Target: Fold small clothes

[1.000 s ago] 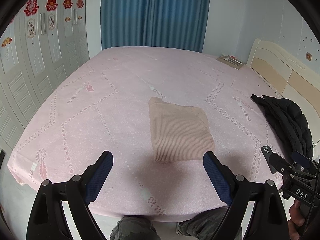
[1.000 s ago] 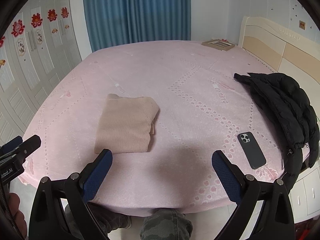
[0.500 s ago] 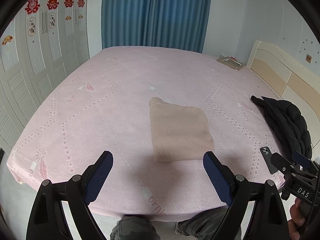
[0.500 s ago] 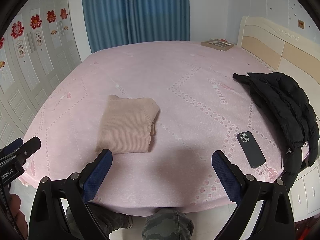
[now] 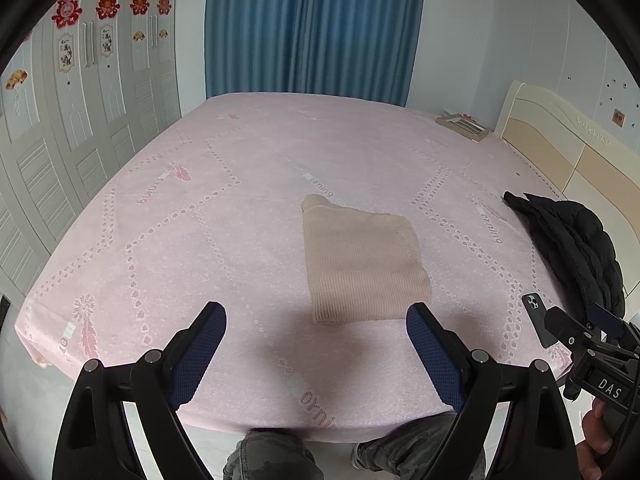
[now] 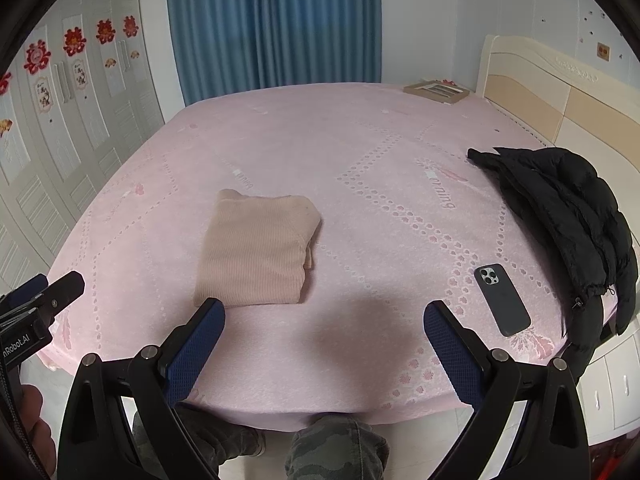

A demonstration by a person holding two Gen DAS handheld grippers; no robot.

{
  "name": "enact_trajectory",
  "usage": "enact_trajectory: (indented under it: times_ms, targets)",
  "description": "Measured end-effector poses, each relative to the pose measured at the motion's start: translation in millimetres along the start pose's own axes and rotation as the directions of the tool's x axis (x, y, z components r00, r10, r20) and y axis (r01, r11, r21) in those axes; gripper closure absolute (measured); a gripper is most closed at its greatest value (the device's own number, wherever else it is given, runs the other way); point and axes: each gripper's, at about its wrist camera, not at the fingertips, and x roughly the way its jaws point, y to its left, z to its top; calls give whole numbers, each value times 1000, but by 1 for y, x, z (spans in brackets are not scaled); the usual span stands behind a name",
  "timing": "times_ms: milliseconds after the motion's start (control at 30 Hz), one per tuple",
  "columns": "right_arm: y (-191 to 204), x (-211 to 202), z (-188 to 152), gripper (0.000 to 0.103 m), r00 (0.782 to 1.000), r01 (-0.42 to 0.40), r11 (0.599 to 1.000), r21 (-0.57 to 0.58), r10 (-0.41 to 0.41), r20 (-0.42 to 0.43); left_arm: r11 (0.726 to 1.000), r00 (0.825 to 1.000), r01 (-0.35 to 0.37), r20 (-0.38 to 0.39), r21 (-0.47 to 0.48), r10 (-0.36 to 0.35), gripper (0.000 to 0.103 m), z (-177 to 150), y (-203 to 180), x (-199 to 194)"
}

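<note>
I am holding both tools over the near edge of the bed [image 5: 168,216] and nothing is changing: compared with a second ago, the beige knit sweater [image 5: 360,264] is lying in exactly the same place, and my hands are staying still. I judge that the folding is already done, because the sweater is resting as a compact rectangle on the pink bedsheet, well away from my tools.

My left gripper [image 5: 316,336] is standing spread wide with nothing between its blue pads. My right gripper [image 6: 324,332] is spread wide too and is carrying nothing.

A dark phone [image 6: 502,300] is lying on the sheet near the black puffer jacket [image 6: 568,216], apart from the sweater.

For writing, I am reading "DAS" on the right tool in the left view, and "nRobot.AI" on the left tool in the right view. The sheet is carrying printed words, but I cannot read them surely. The red paper ornaments [image 5: 108,4] on the wardrobe doors look like Chinese characters.
</note>
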Motion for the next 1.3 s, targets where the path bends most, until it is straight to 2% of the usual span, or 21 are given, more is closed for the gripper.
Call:
enact_trajectory:
  times_ms: [1300]
  targets:
    - [15,-2,-2,5,1000,-22,1000,-10,22,-4,1000,1000,-17,14,-10,17,11,0,12,1]
